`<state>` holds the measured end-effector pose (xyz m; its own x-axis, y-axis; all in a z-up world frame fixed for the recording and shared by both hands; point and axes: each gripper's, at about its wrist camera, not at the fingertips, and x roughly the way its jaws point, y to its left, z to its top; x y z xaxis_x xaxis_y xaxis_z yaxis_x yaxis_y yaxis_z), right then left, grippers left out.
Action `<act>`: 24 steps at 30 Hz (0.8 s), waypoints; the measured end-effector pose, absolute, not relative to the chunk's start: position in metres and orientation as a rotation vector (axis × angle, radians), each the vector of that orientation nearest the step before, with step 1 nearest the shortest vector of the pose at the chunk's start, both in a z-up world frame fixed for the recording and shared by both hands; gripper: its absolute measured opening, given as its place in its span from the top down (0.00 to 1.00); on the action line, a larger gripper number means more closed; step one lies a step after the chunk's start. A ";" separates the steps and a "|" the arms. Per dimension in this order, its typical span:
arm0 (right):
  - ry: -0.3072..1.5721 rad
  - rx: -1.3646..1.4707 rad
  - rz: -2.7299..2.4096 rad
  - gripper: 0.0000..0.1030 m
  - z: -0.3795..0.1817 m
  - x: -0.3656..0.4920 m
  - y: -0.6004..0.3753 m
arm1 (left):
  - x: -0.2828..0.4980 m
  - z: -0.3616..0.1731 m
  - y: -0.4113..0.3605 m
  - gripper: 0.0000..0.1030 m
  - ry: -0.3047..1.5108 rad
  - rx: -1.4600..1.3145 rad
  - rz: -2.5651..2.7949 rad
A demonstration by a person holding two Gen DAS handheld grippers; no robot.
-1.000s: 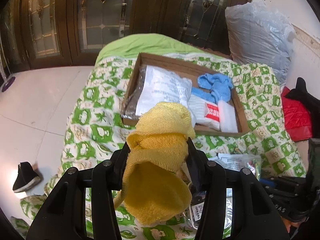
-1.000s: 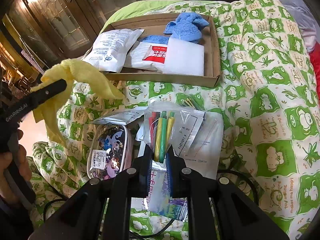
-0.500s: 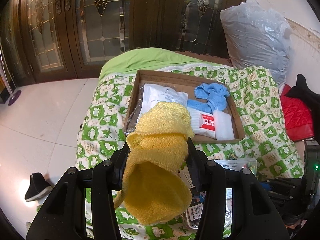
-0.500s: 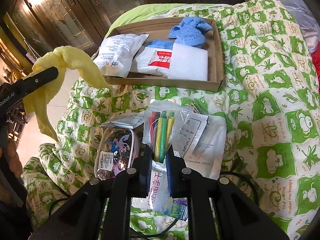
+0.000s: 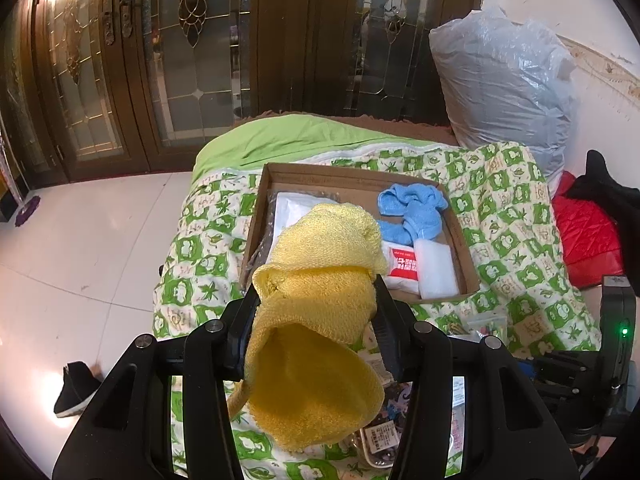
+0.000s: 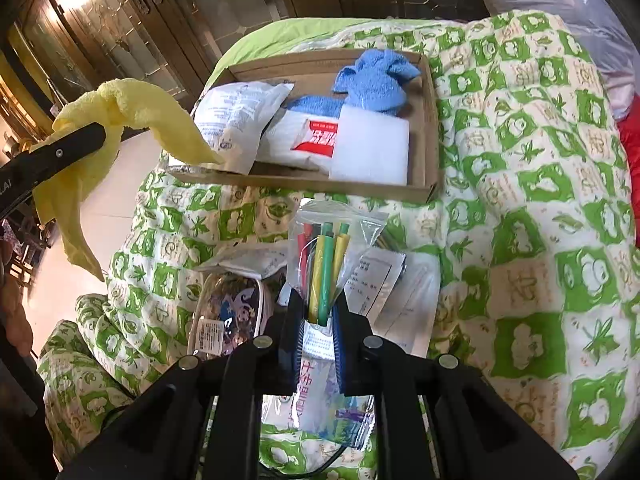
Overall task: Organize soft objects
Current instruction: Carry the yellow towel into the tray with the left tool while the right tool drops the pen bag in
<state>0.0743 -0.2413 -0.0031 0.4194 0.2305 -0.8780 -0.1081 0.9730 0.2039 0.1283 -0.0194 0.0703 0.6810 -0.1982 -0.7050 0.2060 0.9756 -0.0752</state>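
Observation:
My left gripper (image 5: 316, 300) is shut on a yellow towel (image 5: 320, 280), held in the air above the near part of the bed. In the right wrist view the towel (image 6: 132, 116) hangs from one black finger at the left, short of the cardboard tray (image 6: 320, 186). That tray (image 5: 352, 178) lies on the green patterned quilt and holds a blue towel (image 5: 416, 208), white packets and a white foam pad (image 6: 372, 148). My right gripper (image 6: 316, 316) is shut on a clear plastic bag of coloured pens (image 6: 328, 248), low over the quilt.
A patterned pouch (image 6: 228, 320) and papers (image 6: 384, 280) lie on the quilt (image 6: 520, 160) near the right gripper. A big grey plastic bag (image 5: 500, 80) and a red quilted item (image 5: 584, 232) sit at the right. A black shoe (image 5: 76, 388) is on the white floor. Glass-paned wooden doors stand behind.
My left gripper has risen with the yellow towel, so the bed and tray look smaller and lower in its view. The right gripper and its bag have stayed put.

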 end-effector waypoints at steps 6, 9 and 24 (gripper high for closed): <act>1.095 0.095 0.211 0.89 0.004 0.086 -0.243 | 0.154 0.094 -0.009 0.52 0.758 -0.010 -0.226; 1.077 0.088 0.211 0.89 0.008 0.095 -0.244 | 0.174 0.108 -0.004 0.52 0.736 0.010 -0.200; 1.037 0.117 0.170 0.89 0.001 0.196 -0.253 | 0.281 0.072 -0.021 0.52 0.777 0.027 -0.190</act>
